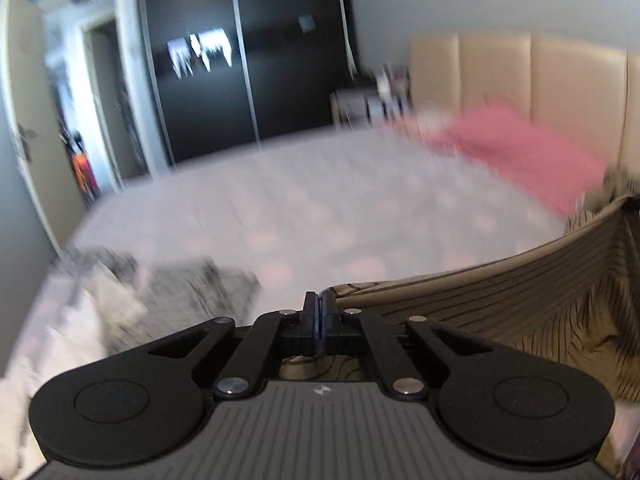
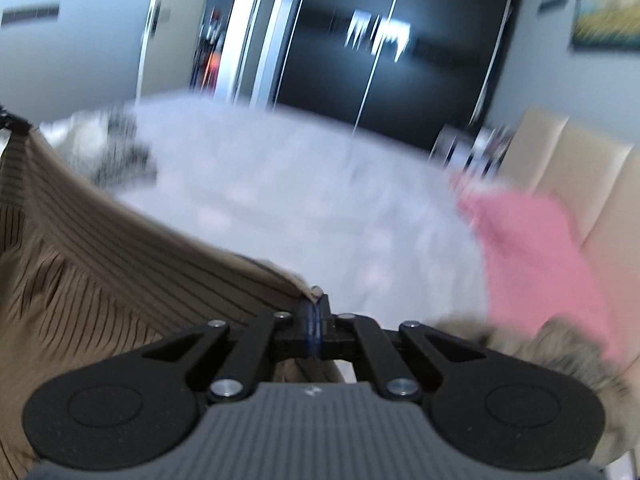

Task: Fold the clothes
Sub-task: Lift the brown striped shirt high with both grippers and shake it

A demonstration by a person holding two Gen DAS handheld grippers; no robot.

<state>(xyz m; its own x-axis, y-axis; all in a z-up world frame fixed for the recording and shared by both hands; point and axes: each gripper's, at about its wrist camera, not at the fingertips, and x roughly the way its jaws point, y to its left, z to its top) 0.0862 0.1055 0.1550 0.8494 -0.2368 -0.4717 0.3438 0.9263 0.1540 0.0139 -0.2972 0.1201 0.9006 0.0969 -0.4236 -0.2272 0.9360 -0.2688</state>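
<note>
Left hand-held gripper (image 1: 320, 300): jaws clamped on the edge of the tan, dark-striped fabric garment (image 1: 500, 300), lower right of frame. Right hand-held gripper (image 2: 316, 300): jaws clamped on the same garment, lower left. Garment hangs stretched between both, above the white bed (image 1: 320, 208).

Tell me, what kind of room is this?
Most likely a bedroom: a wide bed with a padded headboard, a dark sliding-door wardrobe behind it, and clothes lying about, such as a pink garment.
</note>
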